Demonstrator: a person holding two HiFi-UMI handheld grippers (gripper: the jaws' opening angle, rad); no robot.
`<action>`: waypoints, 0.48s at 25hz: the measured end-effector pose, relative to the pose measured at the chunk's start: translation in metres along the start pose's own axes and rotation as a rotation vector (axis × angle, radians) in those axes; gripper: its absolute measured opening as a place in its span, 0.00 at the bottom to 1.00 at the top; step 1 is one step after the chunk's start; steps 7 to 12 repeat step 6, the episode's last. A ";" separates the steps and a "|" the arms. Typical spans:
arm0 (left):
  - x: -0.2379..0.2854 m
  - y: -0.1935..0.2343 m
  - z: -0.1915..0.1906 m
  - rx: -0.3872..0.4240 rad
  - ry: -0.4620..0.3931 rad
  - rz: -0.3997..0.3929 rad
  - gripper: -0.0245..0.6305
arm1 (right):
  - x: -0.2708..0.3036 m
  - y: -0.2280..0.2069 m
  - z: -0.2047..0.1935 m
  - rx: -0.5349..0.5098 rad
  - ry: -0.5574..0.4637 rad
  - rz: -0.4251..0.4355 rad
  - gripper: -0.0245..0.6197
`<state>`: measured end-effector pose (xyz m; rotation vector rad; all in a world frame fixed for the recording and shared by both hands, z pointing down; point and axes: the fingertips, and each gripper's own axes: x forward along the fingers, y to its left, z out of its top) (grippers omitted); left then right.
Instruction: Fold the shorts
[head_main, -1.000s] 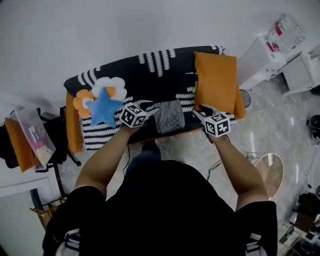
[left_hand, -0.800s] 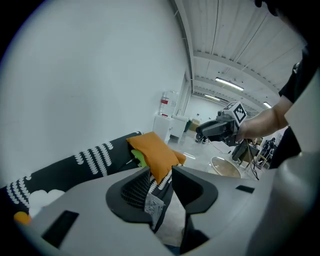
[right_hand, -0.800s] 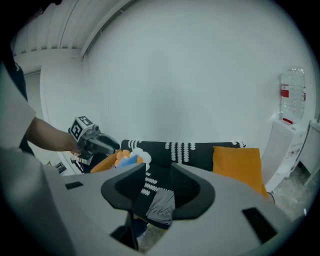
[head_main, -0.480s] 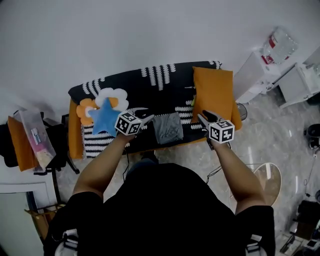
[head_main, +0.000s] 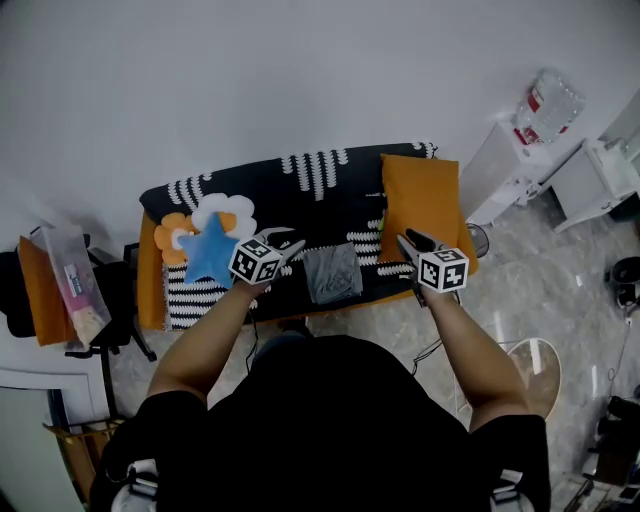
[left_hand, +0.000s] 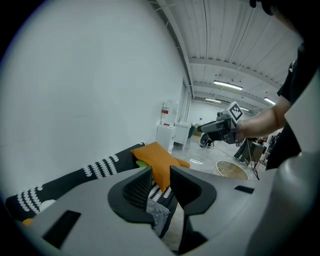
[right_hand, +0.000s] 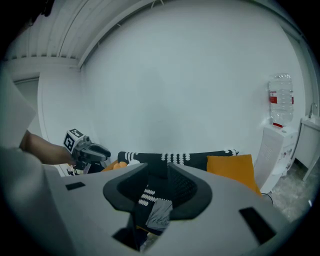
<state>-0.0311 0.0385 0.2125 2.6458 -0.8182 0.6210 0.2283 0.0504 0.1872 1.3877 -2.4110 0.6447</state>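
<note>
The grey shorts (head_main: 332, 272) lie folded in a small square on the front of the black-and-white striped sofa cover (head_main: 300, 185). Both grippers hover above the sofa's front edge, apart from the cloth. My left gripper (head_main: 288, 246) is to the left of the shorts, my right gripper (head_main: 408, 242) to their right. The jaws of both are closing with nothing between them. In the left gripper view the shorts (left_hand: 159, 214) show far below the gap of the jaws (left_hand: 160, 182). The right gripper view shows the same: the shorts (right_hand: 161, 214) lie well beneath its jaws (right_hand: 157, 187).
An orange pillow (head_main: 420, 195) lies on the sofa's right end. A blue star cushion (head_main: 210, 250) and a flower cushion (head_main: 222, 212) sit at its left end. A white cabinet with a water bottle (head_main: 545, 98) stands at the right, a chair with a bag (head_main: 68, 282) at the left.
Both grippers have risen away from the sofa and their jaws have narrowed. The folded shorts stay where they were on the seat.
</note>
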 end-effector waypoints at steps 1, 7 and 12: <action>0.001 -0.001 0.000 0.000 0.000 -0.001 0.23 | 0.000 0.000 0.000 -0.003 0.001 0.001 0.23; 0.004 -0.005 -0.002 0.000 0.006 0.005 0.23 | 0.002 0.001 0.001 -0.015 0.010 0.012 0.23; 0.004 -0.005 -0.002 0.000 0.006 0.005 0.23 | 0.002 0.001 0.001 -0.015 0.010 0.012 0.23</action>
